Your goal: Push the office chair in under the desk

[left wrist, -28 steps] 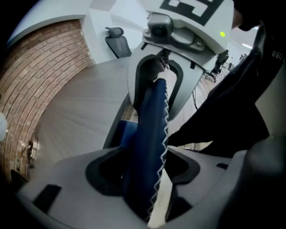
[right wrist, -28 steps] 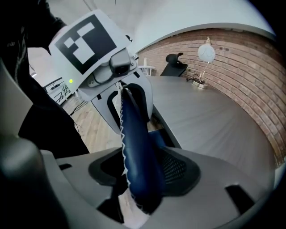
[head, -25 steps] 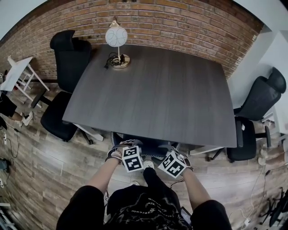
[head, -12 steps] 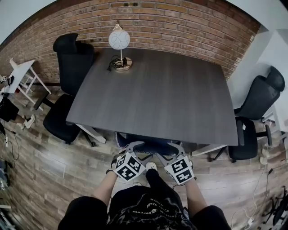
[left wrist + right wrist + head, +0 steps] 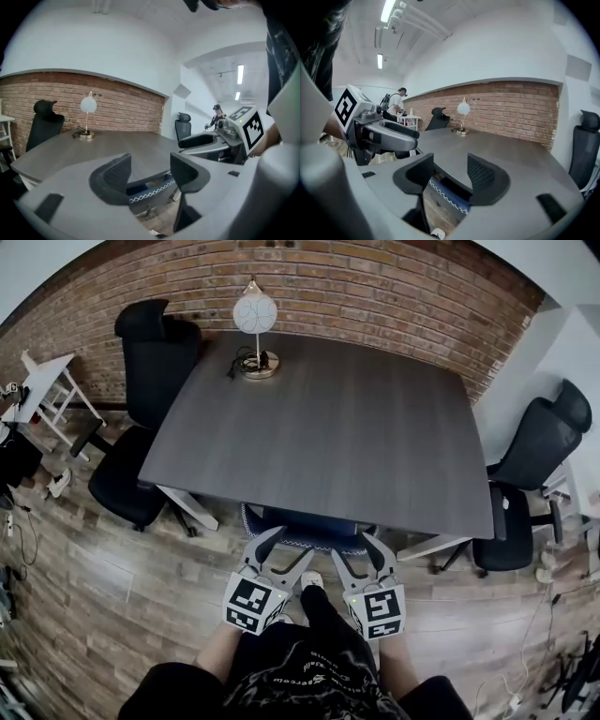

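We see the office chair (image 5: 307, 529) tucked under the bench (image 5: 328, 427) at its near edge. Left gripper (image 5: 284, 554) and right gripper (image 5: 358, 554) hover just near it, fingers (image 5: 261, 549) spread apart and empty.

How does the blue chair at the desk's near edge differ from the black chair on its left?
The blue chair is tucked under the desk, only its white-trimmed back showing; the black chair stands beside it, seat and back in full view. The black chair has a headrest; the blue chair shows none. Both are at one desk.
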